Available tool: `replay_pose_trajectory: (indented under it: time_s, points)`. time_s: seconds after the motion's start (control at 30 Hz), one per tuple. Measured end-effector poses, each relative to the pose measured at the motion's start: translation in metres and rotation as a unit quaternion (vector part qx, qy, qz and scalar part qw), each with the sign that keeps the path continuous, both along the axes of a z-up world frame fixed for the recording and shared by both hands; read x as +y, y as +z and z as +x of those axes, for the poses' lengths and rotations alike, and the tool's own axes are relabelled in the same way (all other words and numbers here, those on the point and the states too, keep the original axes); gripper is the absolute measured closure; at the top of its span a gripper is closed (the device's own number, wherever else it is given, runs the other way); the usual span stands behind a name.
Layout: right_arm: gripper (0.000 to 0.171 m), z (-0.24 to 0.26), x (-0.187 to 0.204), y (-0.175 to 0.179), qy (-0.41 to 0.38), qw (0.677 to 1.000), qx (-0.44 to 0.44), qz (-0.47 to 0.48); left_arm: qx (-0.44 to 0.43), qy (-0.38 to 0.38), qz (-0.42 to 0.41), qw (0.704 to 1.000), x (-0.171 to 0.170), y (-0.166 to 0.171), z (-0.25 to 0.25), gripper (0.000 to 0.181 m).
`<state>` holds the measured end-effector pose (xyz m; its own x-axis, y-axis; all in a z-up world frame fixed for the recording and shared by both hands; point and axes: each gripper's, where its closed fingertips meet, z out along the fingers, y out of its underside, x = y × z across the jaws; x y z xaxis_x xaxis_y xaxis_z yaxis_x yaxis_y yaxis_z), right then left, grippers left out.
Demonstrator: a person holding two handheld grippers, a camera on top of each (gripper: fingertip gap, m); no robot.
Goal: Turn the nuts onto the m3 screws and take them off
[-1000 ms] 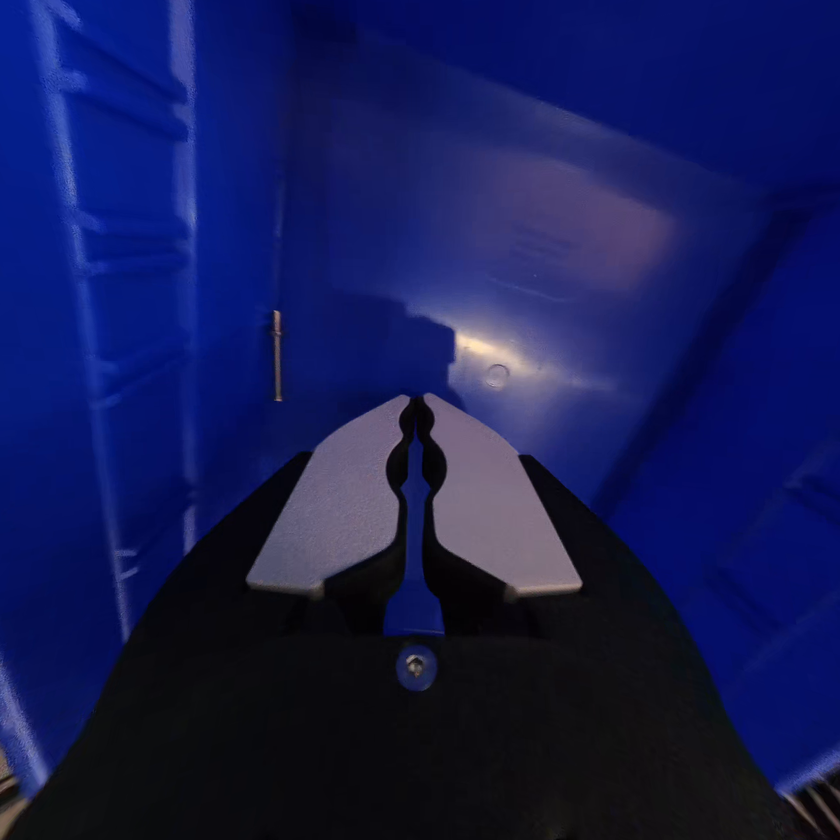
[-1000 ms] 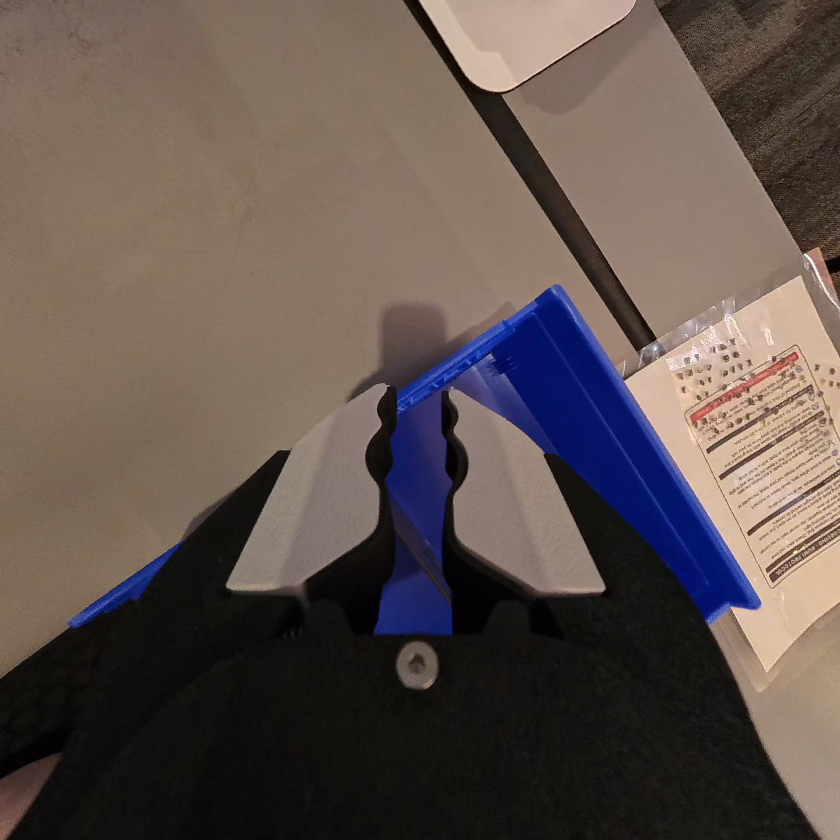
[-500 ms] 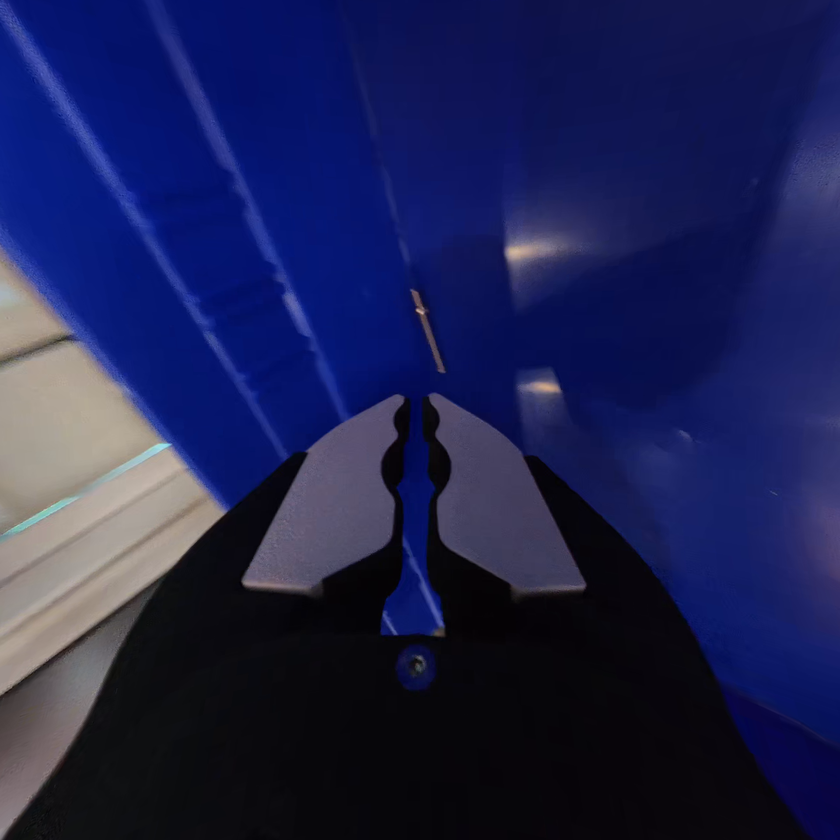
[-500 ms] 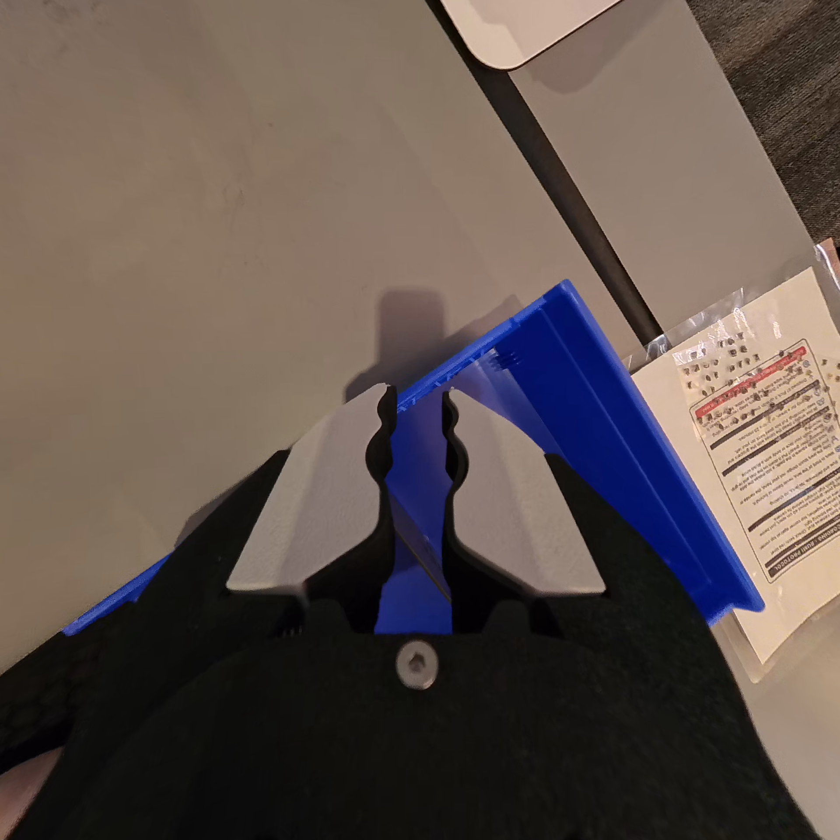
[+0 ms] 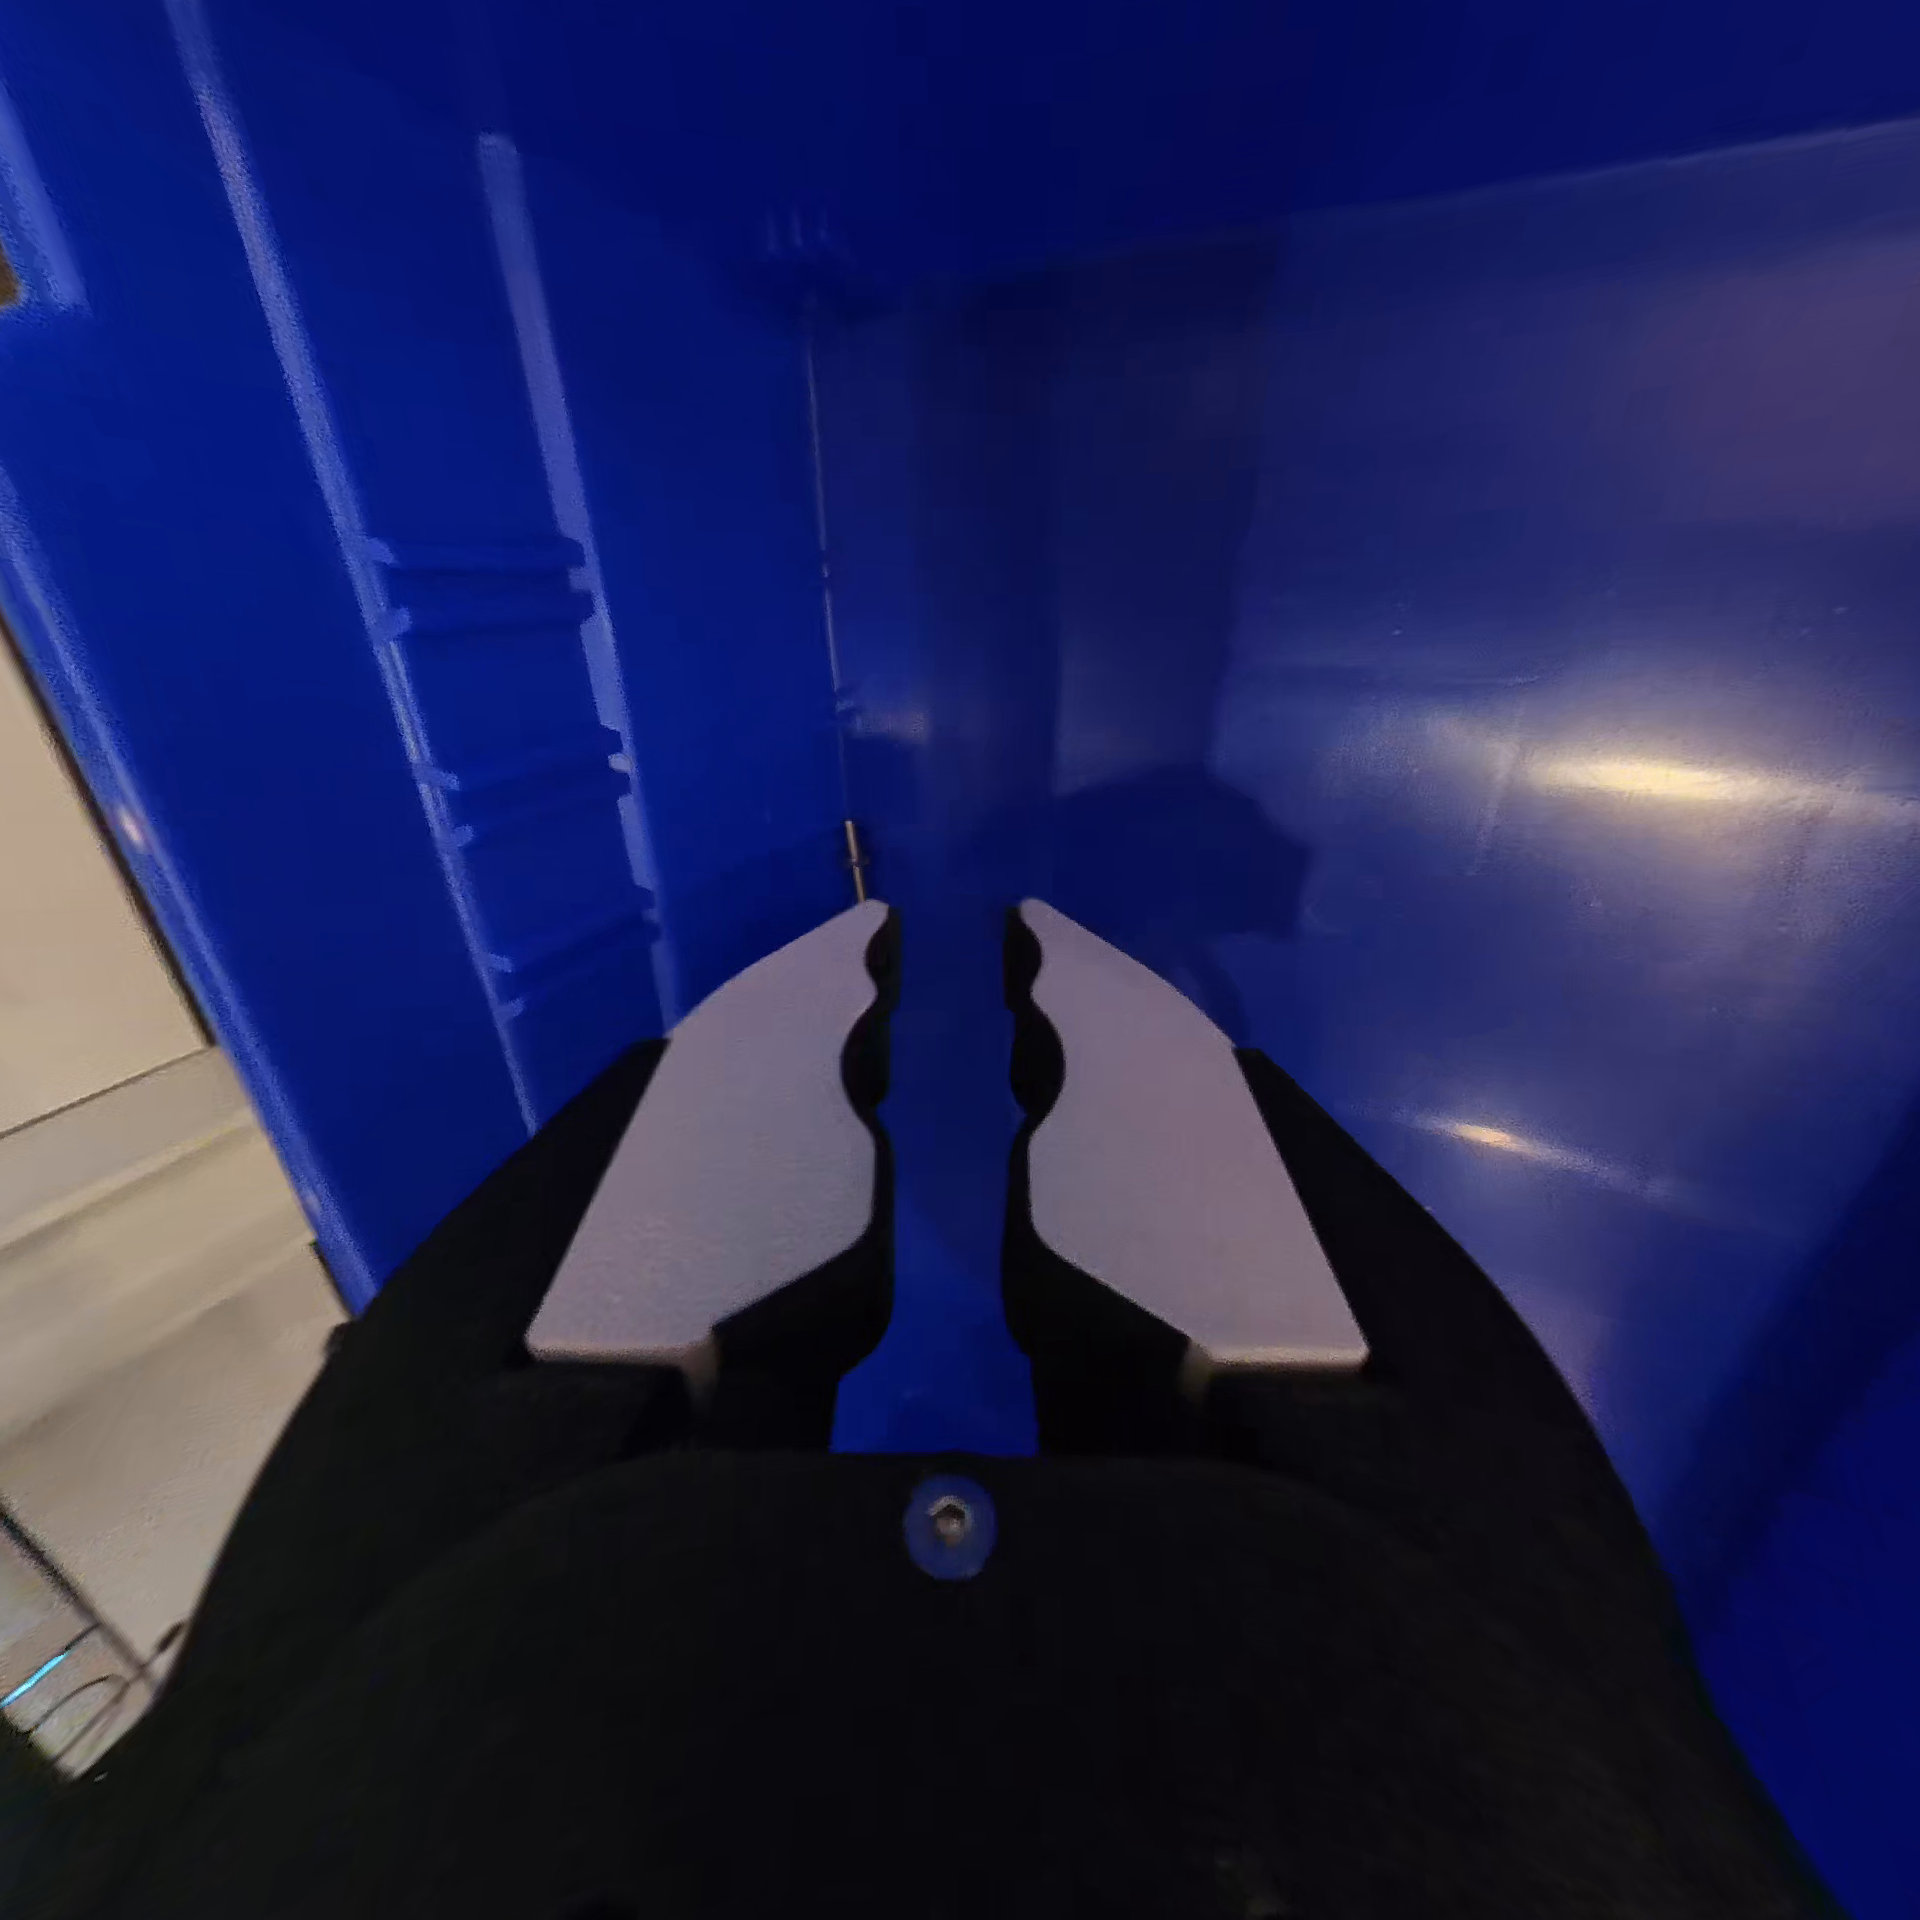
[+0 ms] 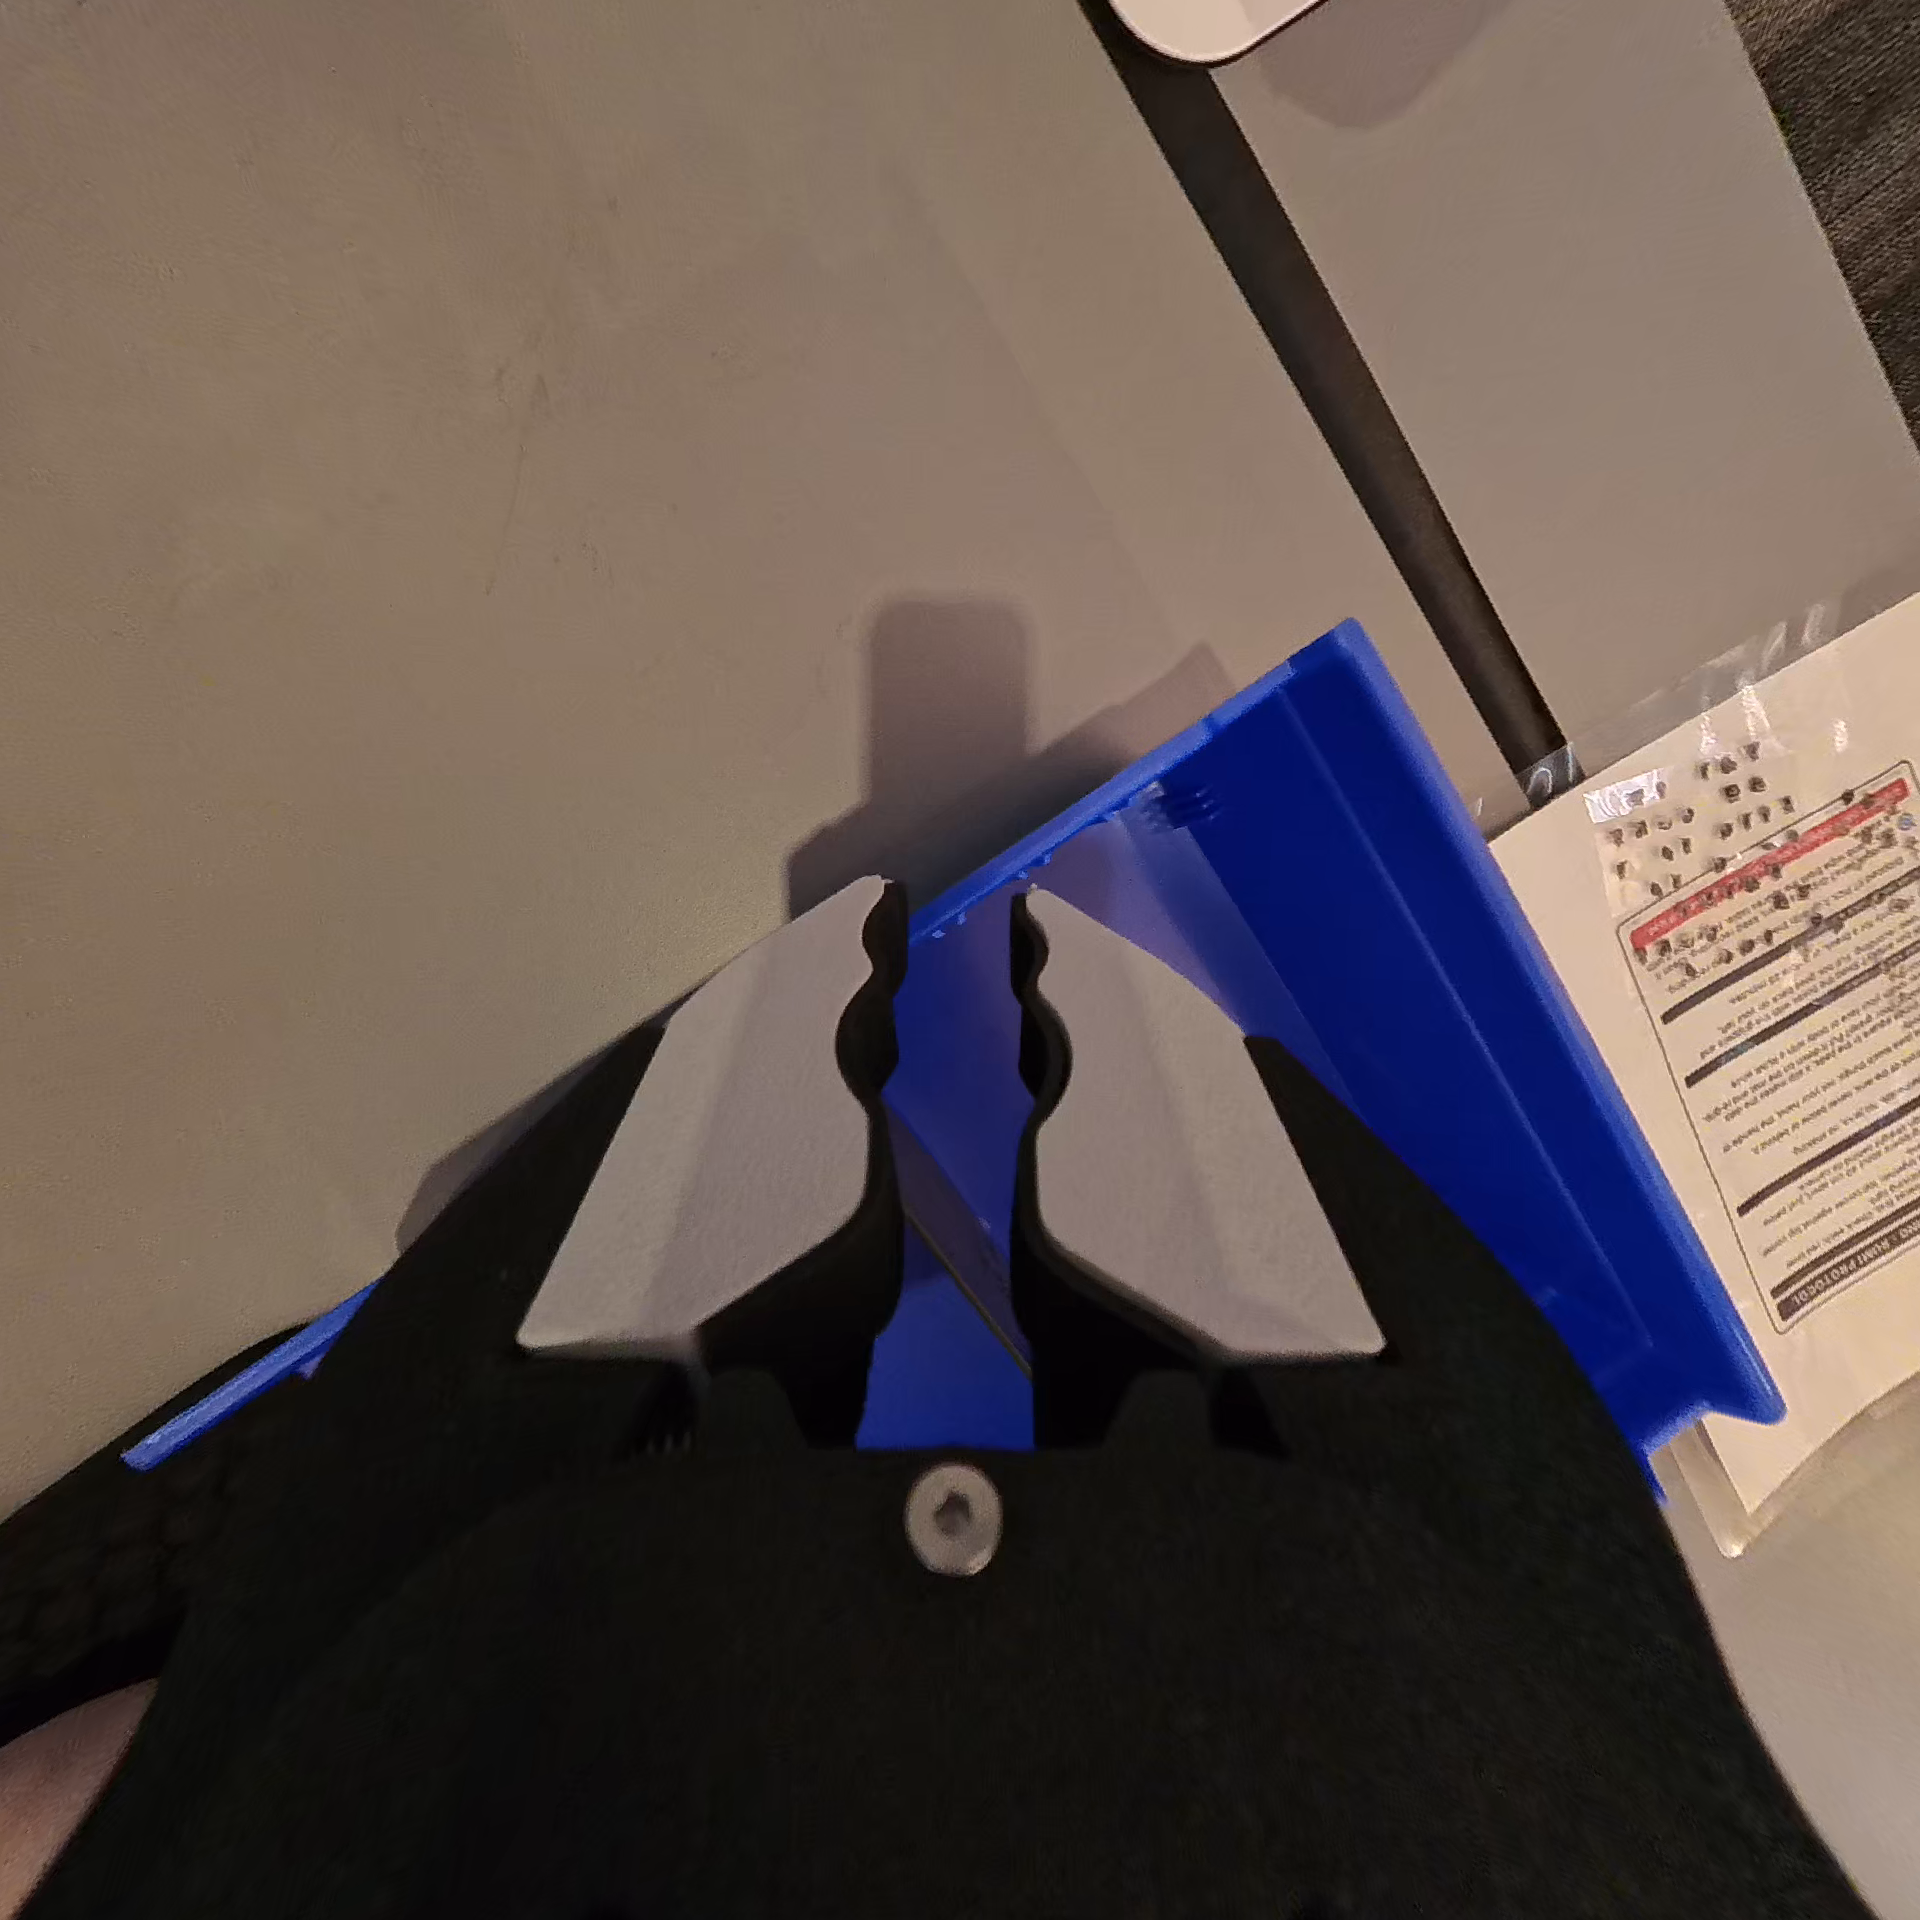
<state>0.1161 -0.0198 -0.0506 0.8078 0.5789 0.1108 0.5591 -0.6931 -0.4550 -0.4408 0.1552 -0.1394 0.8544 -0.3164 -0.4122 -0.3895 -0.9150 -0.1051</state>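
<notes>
Your left tool [image 5: 951, 909], parted and empty, sits beside the screw [image 5: 854, 860] at eleven o'clock in the blue bin [image 5: 1558, 623] corner; closing there risks pinching the wall. Your right tool [image 6: 951, 899], parted, holds nothing.

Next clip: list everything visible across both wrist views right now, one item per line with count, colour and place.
bin: one, blue plastic, on the table; the left wrist view looks into its inside.
screw: one, thin and metallic, in the bin's inner corner, just beyond the left fingertip of the left gripper.
table: grey, two tops with a dark gap between them.
bag: one, clear plastic with a printed sheet and small dark parts inside, right of the bin.
white object: one, rounded corner only, top edge of the right wrist view.
left gripper: grey fingers on a black body, open, inside the bin.
right gripper: same build, fingers parted, above the bin's edge.
</notes>
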Motion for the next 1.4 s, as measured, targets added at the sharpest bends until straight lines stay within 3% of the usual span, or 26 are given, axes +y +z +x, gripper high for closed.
replay_pose_trajectory:
  time_s: [0.17,0.27,0.33,0.43,0.7,1.1,1.2,1.3,1.4]
  points:
    - [0.153,0.0,-0.001,-0.002,0.002,1.0,-0.002,-0.006,-0.038,0.049,0.015,0.998,0.001,-0.001,-0.006,0.167]
    - [0.153,0.0,-0.001,-0.003,0.002,1.0,-0.004,-0.008,-0.006,0.07,0.028,0.997,0.001,0.002,-0.017,0.163]
    - [0.152,0.001,-0.001,-0.004,0.001,1.0,-0.004,-0.01,0.007,0.09,0.023,0.996,-0.001,0.0,-0.022,0.173]
    - [0.152,0.001,-0.002,-0.005,0.001,1.0,-0.005,-0.013,0.0,0.111,0.005,0.994,-0.008,-0.008,-0.022,0.173]
    - [0.152,-0.004,-0.004,-0.009,0.011,1.0,-0.011,-0.022,0.03,0.061,0.035,0.997,-0.001,-0.007,-0.024,0.173]
    - [0.153,-0.002,-0.006,-0.003,0.009,1.0,-0.005,-0.014,0.009,0.068,0.006,0.998,-0.003,-0.01,-0.023,0.179]
    - [0.153,-0.002,-0.006,-0.004,0.01,1.0,-0.009,-0.017,-0.035,0.075,-0.005,0.997,-0.005,-0.01,-0.01,0.181]
    - [0.153,-0.004,-0.006,-0.006,0.012,1.0,-0.011,-0.02,-0.023,0.074,0.018,0.997,0.001,0.001,-0.012,0.181]
    - [0.153,-0.003,-0.007,-0.007,0.012,1.0,-0.012,-0.022,-0.025,0.076,-0.007,0.997,-0.005,-0.001,-0.012,0.172]
